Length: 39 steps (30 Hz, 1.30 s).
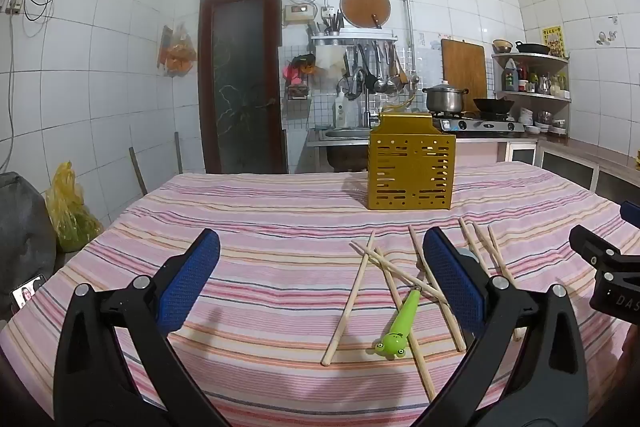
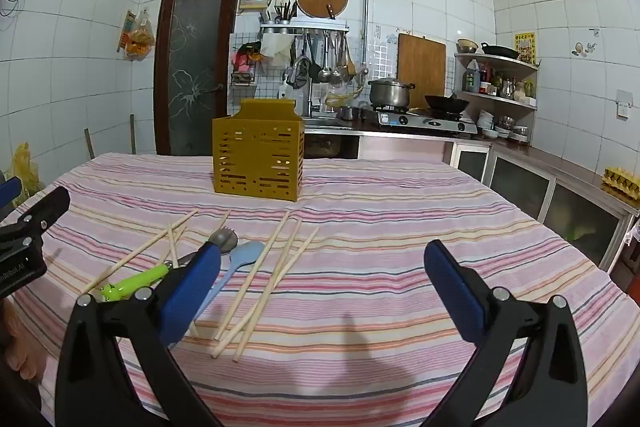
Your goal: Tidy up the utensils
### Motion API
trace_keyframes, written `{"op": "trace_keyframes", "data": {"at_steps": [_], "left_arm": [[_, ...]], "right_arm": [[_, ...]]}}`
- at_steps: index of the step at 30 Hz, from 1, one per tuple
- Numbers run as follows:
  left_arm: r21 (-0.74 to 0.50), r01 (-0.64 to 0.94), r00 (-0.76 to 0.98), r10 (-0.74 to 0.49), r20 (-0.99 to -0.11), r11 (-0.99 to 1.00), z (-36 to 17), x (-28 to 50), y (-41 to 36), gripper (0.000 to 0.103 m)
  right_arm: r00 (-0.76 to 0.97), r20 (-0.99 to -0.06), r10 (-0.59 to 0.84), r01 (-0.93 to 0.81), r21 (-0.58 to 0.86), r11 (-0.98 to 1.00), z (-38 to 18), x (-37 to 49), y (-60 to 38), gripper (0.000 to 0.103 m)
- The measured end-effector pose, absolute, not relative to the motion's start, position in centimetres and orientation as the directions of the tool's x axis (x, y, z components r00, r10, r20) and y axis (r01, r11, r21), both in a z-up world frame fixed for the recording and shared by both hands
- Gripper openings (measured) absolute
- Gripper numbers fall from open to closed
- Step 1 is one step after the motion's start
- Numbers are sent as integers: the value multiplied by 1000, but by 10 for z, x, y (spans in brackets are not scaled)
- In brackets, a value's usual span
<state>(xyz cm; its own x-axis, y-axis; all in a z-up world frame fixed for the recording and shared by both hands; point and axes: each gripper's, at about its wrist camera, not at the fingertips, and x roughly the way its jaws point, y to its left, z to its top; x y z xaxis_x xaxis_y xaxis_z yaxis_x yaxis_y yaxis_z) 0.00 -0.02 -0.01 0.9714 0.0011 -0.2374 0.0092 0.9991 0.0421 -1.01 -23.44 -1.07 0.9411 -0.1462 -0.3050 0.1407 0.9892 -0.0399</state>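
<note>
None of the chopsticks (image 2: 256,279) or spoons (image 2: 236,269) had reached the gold holder (image 2: 258,155) at upper centre; both left gripper (image 1: 320,279) and right gripper (image 2: 324,291) gaped empty over the surface (image 2: 380,227).

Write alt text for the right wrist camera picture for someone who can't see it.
The open right gripper hovers above a striped tablecloth, holding nothing. Ahead to its left lie scattered wooden chopsticks, a blue spoon and a green-handled utensil. A gold perforated utensil holder stands upright farther back, in a tiled kitchen.
</note>
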Motion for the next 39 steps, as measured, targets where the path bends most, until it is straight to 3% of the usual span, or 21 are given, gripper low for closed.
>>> {"op": "trace_keyframes", "data": {"at_steps": [39], "left_arm": [[42, 5, 976, 4, -218, 999, 3, -3, 2, 98]], "right_arm": [[941, -293, -166, 158, -52, 986, -11, -15, -232, 99]]}}
